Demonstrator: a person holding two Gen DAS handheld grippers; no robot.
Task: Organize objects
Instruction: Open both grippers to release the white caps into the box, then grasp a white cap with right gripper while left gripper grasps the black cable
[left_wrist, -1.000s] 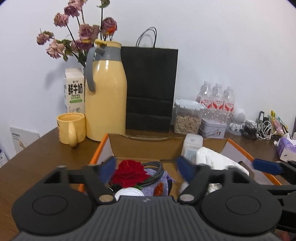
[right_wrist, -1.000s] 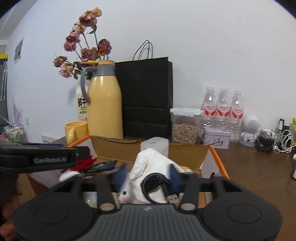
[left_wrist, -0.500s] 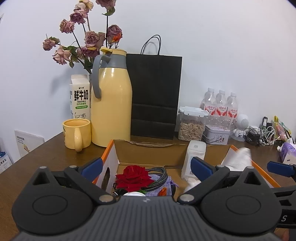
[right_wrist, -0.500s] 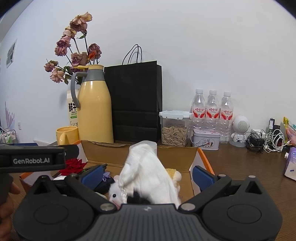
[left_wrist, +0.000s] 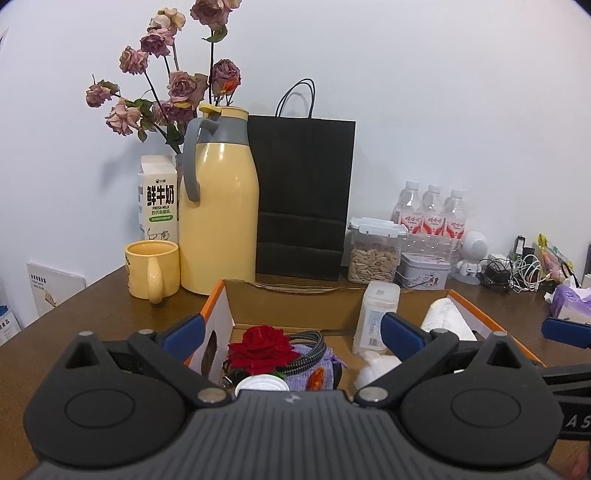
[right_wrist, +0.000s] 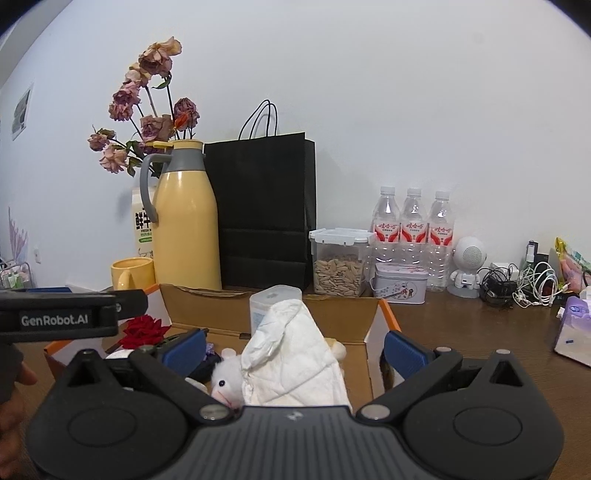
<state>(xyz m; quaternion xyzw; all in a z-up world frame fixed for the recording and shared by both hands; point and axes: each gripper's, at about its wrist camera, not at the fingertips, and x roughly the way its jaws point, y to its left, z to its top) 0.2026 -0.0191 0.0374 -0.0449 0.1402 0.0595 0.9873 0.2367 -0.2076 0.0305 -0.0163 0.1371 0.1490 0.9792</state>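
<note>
1. the left tool (left_wrist: 291, 332) hung with its jaws spread wide and gripping nothing; they had just been opening. the right tool (right_wrist: 295, 345) was the same, empty.
2. the open cardboard box with orange edges (left_wrist: 295, 295) sat on the brown wooden worktop (left_wrist: 92, 306).
3. inside it lay a red fabric rose (left_wrist: 260, 349), a braided grey cable (left_wrist: 306, 350) and a crumpled white quilted cloth (right_wrist: 295, 354).
4. the cloth looked light and limp; pinching a raised fold seemed best.
5. the rose seemed delicate, better taken low.
</note>
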